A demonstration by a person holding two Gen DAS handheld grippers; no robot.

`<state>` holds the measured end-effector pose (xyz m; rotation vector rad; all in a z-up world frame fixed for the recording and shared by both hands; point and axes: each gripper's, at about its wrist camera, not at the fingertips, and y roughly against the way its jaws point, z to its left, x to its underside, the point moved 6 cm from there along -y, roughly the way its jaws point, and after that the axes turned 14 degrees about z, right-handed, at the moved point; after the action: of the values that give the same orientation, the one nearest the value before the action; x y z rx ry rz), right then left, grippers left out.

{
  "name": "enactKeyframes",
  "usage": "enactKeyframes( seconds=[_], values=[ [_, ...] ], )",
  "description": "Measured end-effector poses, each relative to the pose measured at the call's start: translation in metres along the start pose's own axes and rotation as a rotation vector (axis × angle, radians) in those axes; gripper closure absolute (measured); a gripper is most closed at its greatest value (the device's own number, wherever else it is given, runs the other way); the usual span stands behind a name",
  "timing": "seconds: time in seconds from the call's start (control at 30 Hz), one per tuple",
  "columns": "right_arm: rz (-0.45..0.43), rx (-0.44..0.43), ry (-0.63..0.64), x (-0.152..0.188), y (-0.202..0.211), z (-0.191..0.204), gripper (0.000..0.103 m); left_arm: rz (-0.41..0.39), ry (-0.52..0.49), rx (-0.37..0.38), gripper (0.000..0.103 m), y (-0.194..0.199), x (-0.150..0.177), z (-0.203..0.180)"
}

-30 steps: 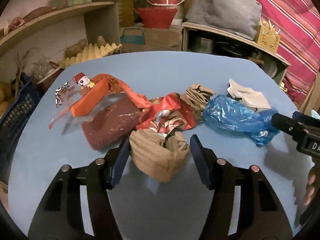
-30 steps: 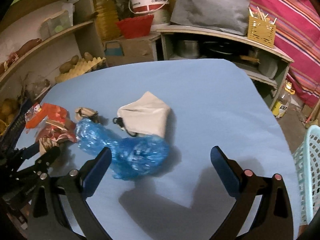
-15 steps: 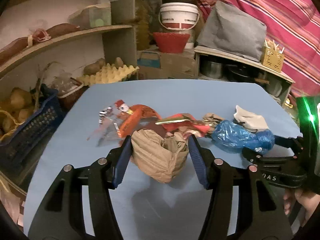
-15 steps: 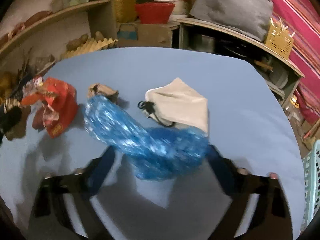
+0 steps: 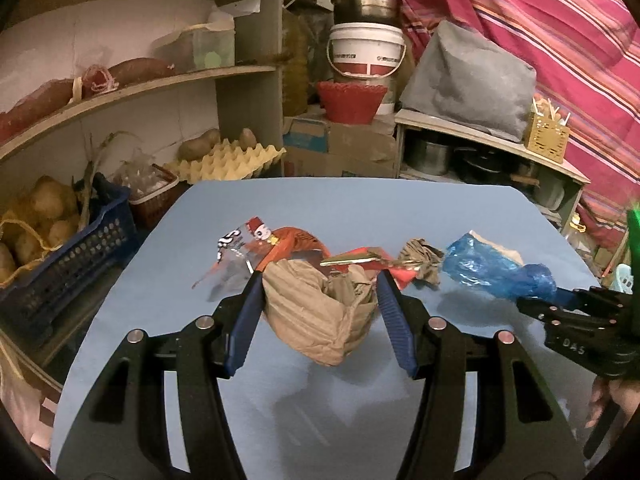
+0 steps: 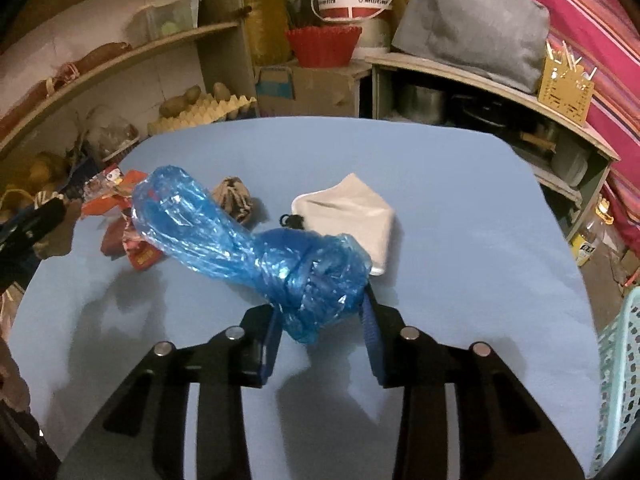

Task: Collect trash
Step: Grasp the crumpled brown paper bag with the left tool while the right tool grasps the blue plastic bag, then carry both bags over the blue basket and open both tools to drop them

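My left gripper [image 5: 320, 280] is shut on a crumpled brown paper bag [image 5: 316, 312] and holds it above the blue table [image 5: 360, 208]. Behind it lie red snack wrappers [image 5: 288, 240] and a small brown paper wad [image 5: 420, 256]. In the right wrist view my right gripper [image 6: 320, 304] has its jaws closing, and both pads press on the knotted end of a blue plastic bag [image 6: 224, 236], whose other end sticks up to the left. A white cloth pouch [image 6: 352, 216] lies just beyond it. The left wrist view shows the right gripper [image 5: 560, 296] at the right edge with that bag [image 5: 488, 270].
A teal basket [image 6: 620, 360] stands off the table's right edge. A dark blue crate of potatoes [image 5: 60, 264] sits at the left. Shelves behind hold an egg tray [image 5: 224, 160], a red bowl [image 5: 352, 100] and a white bucket [image 5: 366, 52].
My right gripper went from wide open to closed around the blue bag's knotted end. My left gripper rose with the brown paper bag, and its view tilted up.
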<state>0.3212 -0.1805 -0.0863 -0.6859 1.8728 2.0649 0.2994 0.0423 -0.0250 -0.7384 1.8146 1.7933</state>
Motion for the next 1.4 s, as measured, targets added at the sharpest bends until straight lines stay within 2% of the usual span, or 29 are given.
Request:
enactKeyframes(
  seconds=[0.23, 0.47, 0.67, 1.1, 1.4],
  values=[
    [-0.032, 0.018, -0.042, 0.01, 0.028, -0.04, 0.067, -0.019, -0.031, 0.008, 0.047, 0.012, 0.002, -0.025],
    [-0.069, 0.049, -0.136, 0.024, 0.057, -0.104, 0.067, -0.023, -0.059, 0.029, 0.047, 0.02, 0.003, -0.055],
    [-0.112, 0.084, -0.224, 0.044, 0.09, -0.165, 0.067, -0.049, -0.096, 0.067, 0.047, 0.033, -0.004, -0.098],
    [-0.138, 0.194, -0.406, 0.107, 0.136, -0.295, 0.067, -0.042, -0.235, 0.175, 0.047, 0.032, 0.001, -0.243],
    [-0.133, 0.216, -0.546, 0.145, 0.143, -0.361, 0.067, -0.041, -0.347, 0.334, 0.046, 0.049, 0.02, -0.373]
  ],
)
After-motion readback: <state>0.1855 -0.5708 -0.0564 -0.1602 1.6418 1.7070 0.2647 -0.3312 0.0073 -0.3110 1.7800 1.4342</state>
